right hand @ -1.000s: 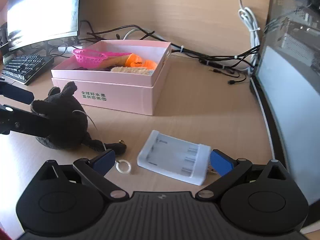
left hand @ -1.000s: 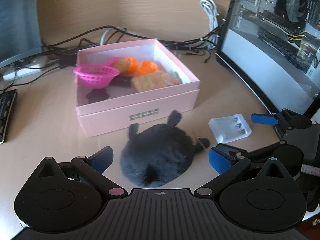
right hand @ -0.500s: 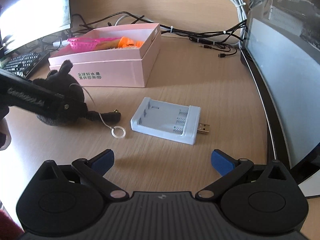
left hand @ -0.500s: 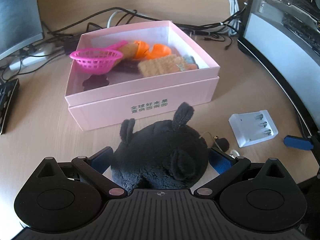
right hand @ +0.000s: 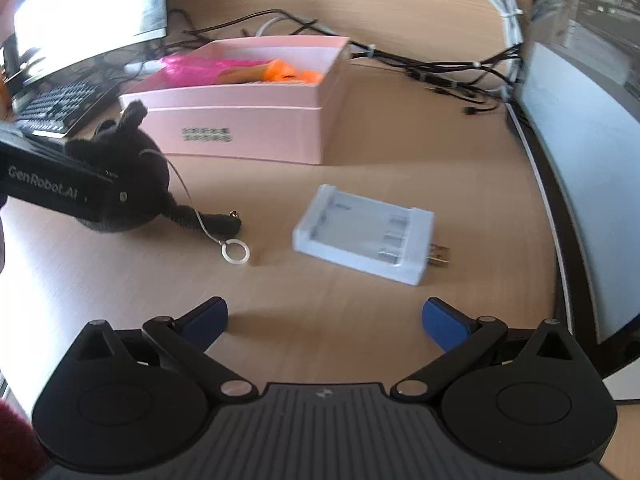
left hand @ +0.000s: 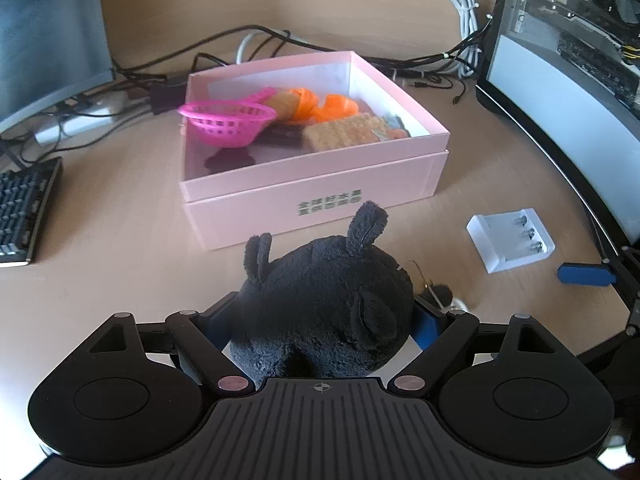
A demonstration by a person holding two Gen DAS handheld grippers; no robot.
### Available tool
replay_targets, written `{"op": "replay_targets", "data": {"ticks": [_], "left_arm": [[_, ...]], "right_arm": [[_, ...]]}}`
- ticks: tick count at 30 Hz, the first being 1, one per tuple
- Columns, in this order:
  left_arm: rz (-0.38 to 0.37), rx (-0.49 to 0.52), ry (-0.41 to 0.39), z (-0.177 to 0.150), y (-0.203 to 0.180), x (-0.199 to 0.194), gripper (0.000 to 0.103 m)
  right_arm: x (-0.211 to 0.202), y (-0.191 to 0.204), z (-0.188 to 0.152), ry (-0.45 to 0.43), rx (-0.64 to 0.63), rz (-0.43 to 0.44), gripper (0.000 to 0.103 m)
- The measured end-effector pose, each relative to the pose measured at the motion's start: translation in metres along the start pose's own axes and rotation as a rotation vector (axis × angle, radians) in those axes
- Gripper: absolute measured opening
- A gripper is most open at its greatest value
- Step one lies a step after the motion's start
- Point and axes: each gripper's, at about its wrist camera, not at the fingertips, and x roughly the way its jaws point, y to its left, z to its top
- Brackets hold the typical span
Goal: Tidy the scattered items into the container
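- Left wrist view: closer now than a second ago, the left gripper has come in over the black plush toy, which fills the gap between the blue pads; earlier it lay clear ahead of them.
- Jaws are closing on the plush; pads sit at its flanks at 9 and 3 o'clock. Firm squeeze not confirmed, fur hides the contact.
- Pink box sits at 12 o'clock just beyond the plush's ears, open top, already holding a pink basket, orange pieces and a tan waffle-like piece.
- White battery charger lies on the desk at 2 o'clock, apart from the plush; right gripper's blue pad tip shows at 3 o'clock.
- Right wrist view: right gripper has drawn back and the charger now lies further ahead at 12 to 1 o'clock, not between the pads. Jaws spread wide, nothing held.
- Plush at 10 o'clock with the left gripper's arm across it; its cord and white ring trail on the desk at 11 o'clock. Box at 11 to 12 o'clock behind.
- Meaning: plush grasp is under way, lift into the box looks next; charger remains to be tidied. Trailing ring could snag on the box rim.
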Motion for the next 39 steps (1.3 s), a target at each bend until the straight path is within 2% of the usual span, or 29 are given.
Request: {"op": "replay_targets", "data": {"ticks": [2,6,9,13,18,33,36,39], "left_arm": [[-0.002,-0.005,-0.001,-0.003,0.007,-0.006,0.089],[-0.006,-0.031,0.012,-0.009,0.019,-0.012,0.089],[-0.006,-0.042,0.017,-0.013,0.024,-0.012,0.089],[-0.009,-0.051,0.001,-0.014,0.028,-0.017,0.089],[-0.016,-0.062,-0.008,-0.016,0.030,-0.022,0.089],[-0.003,-0.076,0.008,-0.025,0.033,-0.023,0.089],[-0.005,-0.076,0.016,-0.026,0.034,-0.022,0.089],[-0.012,-0.074,0.018,-0.026,0.035,-0.022,0.089]], "right_arm": [[-0.002,0.005,0.001,-0.008,-0.012,0.002,0.103],[-0.014,0.007,0.005,-0.136,-0.010,-0.107,0.103],[-0.015,-0.002,0.012,-0.177,0.044,-0.145,0.103],[-0.005,-0.007,0.018,-0.161,0.074,-0.199,0.103],[-0.003,-0.006,0.017,-0.164,0.093,-0.217,0.103],[0.020,-0.007,0.032,-0.123,0.235,-0.220,0.103],[0.022,0.000,0.035,-0.137,0.227,-0.238,0.103],[0.028,0.007,0.036,-0.113,0.175,-0.278,0.103]]}}
